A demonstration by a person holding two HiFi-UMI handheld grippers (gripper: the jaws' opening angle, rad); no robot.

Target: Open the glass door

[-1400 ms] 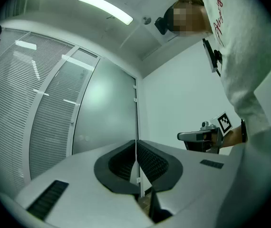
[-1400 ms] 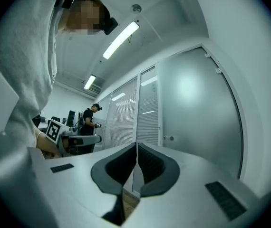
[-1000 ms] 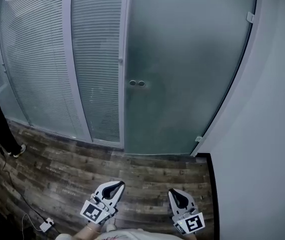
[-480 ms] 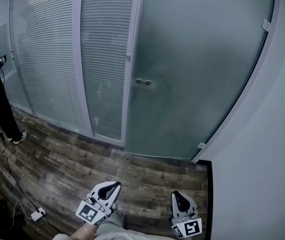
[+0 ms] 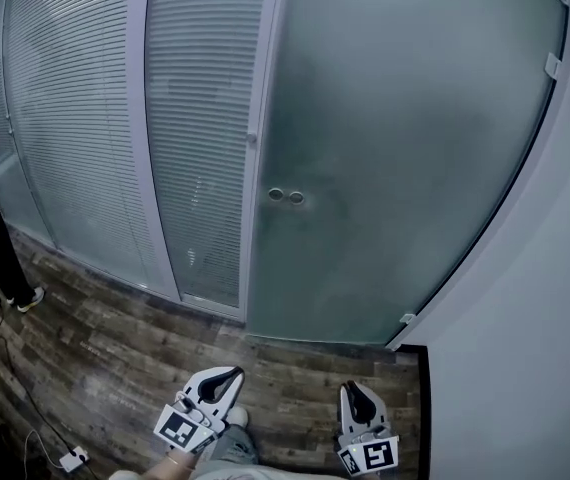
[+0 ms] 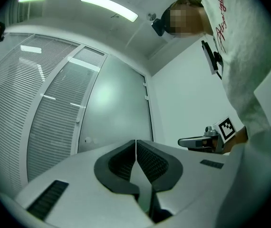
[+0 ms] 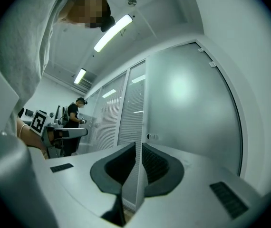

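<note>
Wood-plank floor (image 5: 115,338) runs up to the frosted glass door (image 5: 395,148), closed, far ahead, twin knobs (image 5: 286,197) at its left edge. Near, left tool (image 5: 227,376) and right tool (image 5: 356,393) are both clenched on nothing, well apart from it.

Your head camera looks steeply down from above and behind the left claw (image 5: 225,378) and right claw (image 5: 359,394). Each claw camera rides just behind its own jaws, facing forward, slightly up. All three views share the glass door (image 5: 395,148), well ahead of both claws.
</note>
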